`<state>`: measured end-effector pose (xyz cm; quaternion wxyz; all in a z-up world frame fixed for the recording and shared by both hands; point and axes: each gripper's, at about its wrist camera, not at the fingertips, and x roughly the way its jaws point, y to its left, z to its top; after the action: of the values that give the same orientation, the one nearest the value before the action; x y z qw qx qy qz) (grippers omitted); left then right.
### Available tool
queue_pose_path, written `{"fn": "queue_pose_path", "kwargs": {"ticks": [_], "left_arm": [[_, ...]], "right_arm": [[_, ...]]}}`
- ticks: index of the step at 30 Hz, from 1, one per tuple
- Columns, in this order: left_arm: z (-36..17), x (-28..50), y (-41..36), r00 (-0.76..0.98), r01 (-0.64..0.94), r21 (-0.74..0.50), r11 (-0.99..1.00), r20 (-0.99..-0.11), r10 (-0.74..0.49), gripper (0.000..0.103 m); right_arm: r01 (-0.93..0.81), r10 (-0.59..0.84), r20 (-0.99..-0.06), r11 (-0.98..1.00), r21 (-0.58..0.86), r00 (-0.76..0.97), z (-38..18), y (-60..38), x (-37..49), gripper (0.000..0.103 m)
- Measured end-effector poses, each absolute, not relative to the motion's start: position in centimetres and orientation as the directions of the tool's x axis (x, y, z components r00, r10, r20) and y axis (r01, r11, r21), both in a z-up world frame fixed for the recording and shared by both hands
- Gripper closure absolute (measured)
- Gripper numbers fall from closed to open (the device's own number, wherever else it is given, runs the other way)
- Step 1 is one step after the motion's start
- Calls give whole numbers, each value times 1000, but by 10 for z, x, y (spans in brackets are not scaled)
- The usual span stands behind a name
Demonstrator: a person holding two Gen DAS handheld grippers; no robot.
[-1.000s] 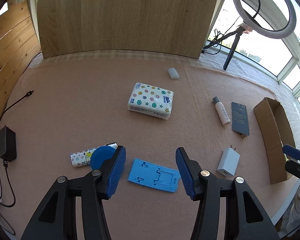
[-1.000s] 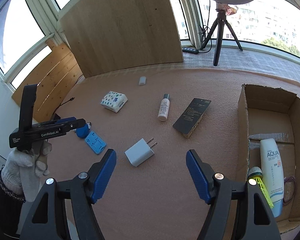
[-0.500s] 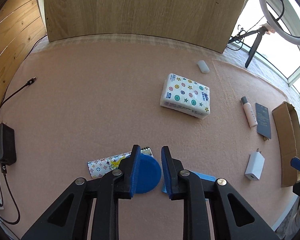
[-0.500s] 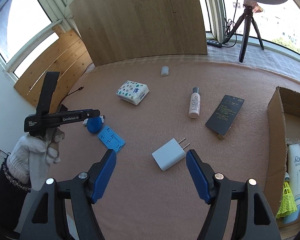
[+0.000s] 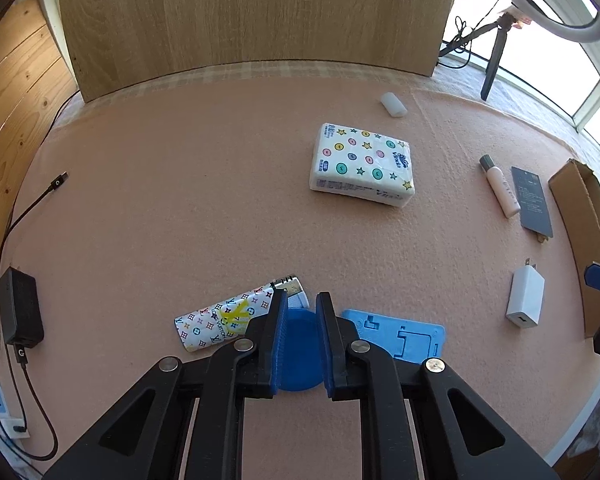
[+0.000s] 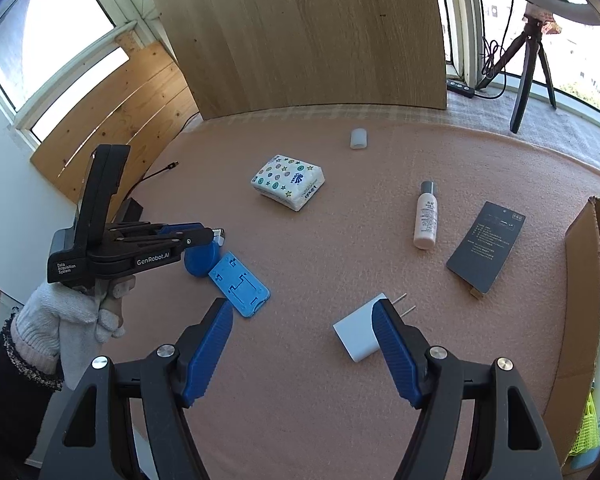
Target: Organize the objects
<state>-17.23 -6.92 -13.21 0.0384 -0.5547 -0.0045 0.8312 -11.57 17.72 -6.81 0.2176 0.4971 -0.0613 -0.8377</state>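
Note:
A blue round disc (image 5: 300, 344) lies on the pink mat between a patterned pack (image 5: 220, 320) and a flat blue phone stand (image 5: 400, 338). My left gripper (image 5: 302, 300) points steeply down with its jaws closing, and the disc sits between the pads, which touch its sides. The right wrist view shows that gripper (image 6: 214, 236) held by a white-gloved hand, with the disc (image 6: 198, 260) under its tip. My right gripper (image 6: 302, 308) hangs open above the mat with nothing between its fingers. A white charger (image 6: 358, 334) lies just behind its right finger.
A star-printed tissue pack (image 5: 362, 164), a small bottle (image 6: 426, 220), a dark booklet (image 6: 486, 246) and a white capsule (image 6: 358, 138) are scattered on the mat. A cardboard box (image 6: 584, 260) at the right holds a sunscreen tube. A black adapter (image 5: 20, 312) with cables lies left.
My left gripper shifted from over the blue stand to the disc, sank and closed around it. My right gripper moved left, so the box slid toward the right edge of its view.

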Motion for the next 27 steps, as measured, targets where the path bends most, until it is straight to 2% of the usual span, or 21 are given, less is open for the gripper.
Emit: {"fn": "queue_pose_path", "kwargs": {"ticks": [12, 19, 27], "left_arm": [[-133, -144, -83, -393, -34, -52, -998, -917, 62, 88], [-124, -166, -71, -385, -74, -111, -991, -914, 131, 88], [-139, -178, -60, -333, -99, -87, -991, -936, 115, 88]], "right_arm": [[364, -445, -809, -878, 310, -384, -71, 150, -123, 34], [384, -448, -815, -871, 306, -367, -74, 135, -127, 34], [377, -436, -820, -877, 297, -370, -74, 135, -128, 34]]}}
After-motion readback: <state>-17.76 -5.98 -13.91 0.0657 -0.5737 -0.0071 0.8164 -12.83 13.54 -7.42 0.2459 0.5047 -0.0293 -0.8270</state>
